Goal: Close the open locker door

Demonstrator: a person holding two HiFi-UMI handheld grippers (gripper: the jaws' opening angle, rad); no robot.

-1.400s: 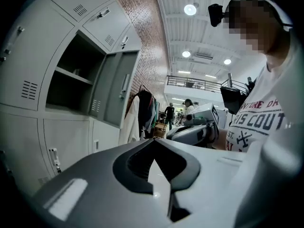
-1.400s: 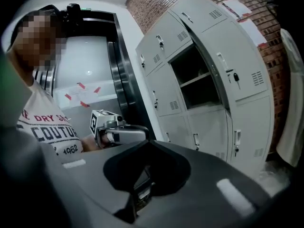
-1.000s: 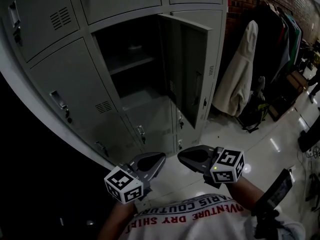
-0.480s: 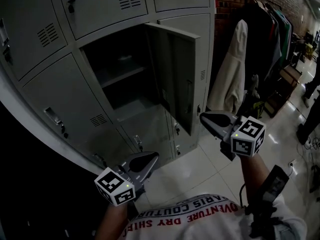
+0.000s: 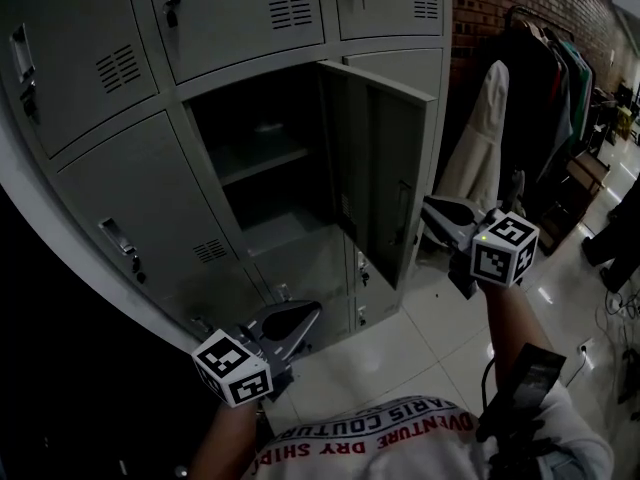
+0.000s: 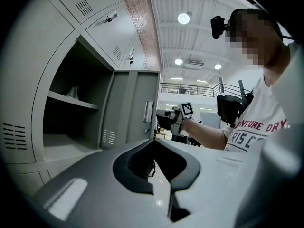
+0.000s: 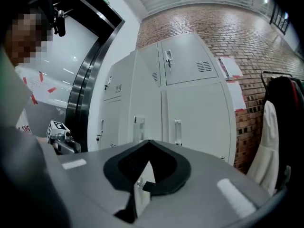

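Observation:
In the head view the grey lockers fill the upper left. One middle locker [image 5: 265, 168] stands open, with a shelf inside. Its door [image 5: 385, 168] swings out toward me, inner face showing. My right gripper [image 5: 432, 208] is shut and empty, just right of the door's free edge at handle height; whether it touches is unclear. My left gripper [image 5: 305, 316] is shut and empty, low in front of the lower lockers. The left gripper view shows the locker interior [image 6: 66, 108], the door [image 6: 133, 103] and the right gripper [image 6: 178, 120]. The right gripper view shows the door's outer face [image 7: 147, 113].
A clothes rack [image 5: 545, 98] with dark garments and a white coat [image 5: 485, 138] stands right of the lockers against a brick wall [image 5: 490, 8]. Glossy floor tiles [image 5: 400, 343] lie below. Closed lockers [image 5: 130, 198] surround the open one.
My right gripper has risen from beside the left one and moved right, up to the door's free edge. The left gripper has stayed low.

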